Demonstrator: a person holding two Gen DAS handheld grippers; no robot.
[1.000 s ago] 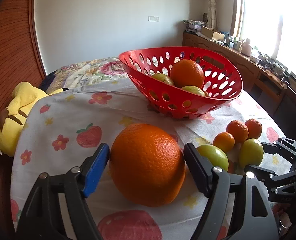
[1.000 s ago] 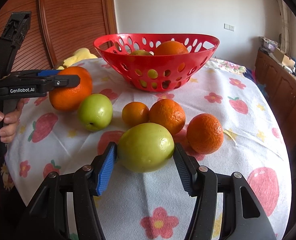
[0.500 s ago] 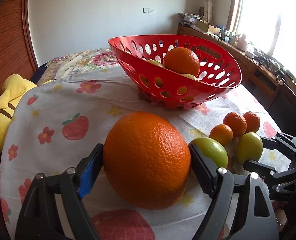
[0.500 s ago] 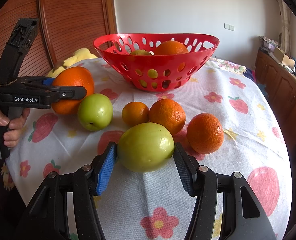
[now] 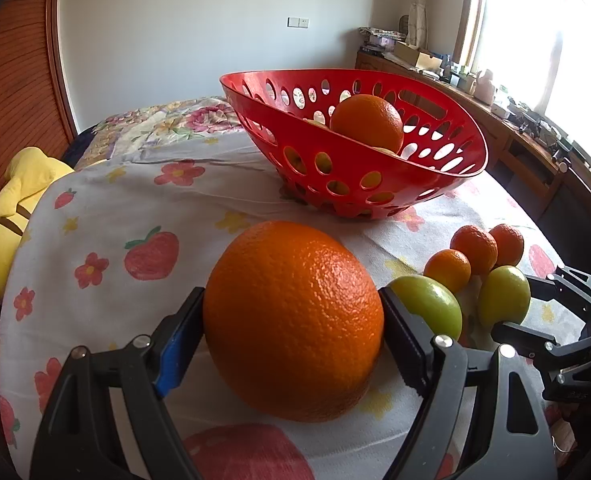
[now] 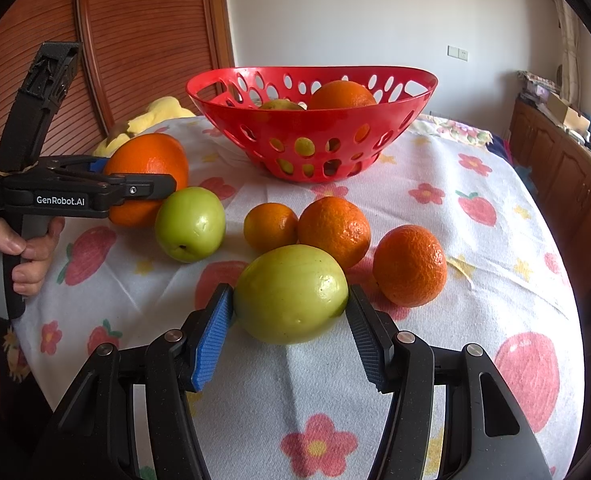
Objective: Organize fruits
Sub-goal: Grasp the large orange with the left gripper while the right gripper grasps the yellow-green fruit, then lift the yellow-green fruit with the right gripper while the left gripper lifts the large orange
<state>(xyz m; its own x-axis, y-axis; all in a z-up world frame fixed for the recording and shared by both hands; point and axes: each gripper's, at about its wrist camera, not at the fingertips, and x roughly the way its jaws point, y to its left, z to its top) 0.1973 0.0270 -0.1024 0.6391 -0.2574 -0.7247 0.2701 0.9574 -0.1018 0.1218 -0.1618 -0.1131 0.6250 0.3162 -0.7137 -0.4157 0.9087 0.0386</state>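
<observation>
On the strawberry-print tablecloth [image 6: 435,168], before the perforated red plastic basket [image 6: 311,136] that already holds fruit, the left gripper [image 5: 293,340] clamps the large round orange [image 5: 293,322] across its widest part, seemingly ready to lift; the right gripper [image 6: 291,320] brackets the smooth green oval fruit [image 6: 291,294], pads touching its sides; three small mandarins [image 6: 335,230] and a green apple [image 6: 190,224] lie loose nearby, presumably awaiting the basket.

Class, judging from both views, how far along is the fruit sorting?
Done: an orange and some green fruit already sit in the red basket. In hand: the left gripper clamps a big orange; the right gripper clamps a green fruit. Left: another green fruit and three small oranges.
</observation>
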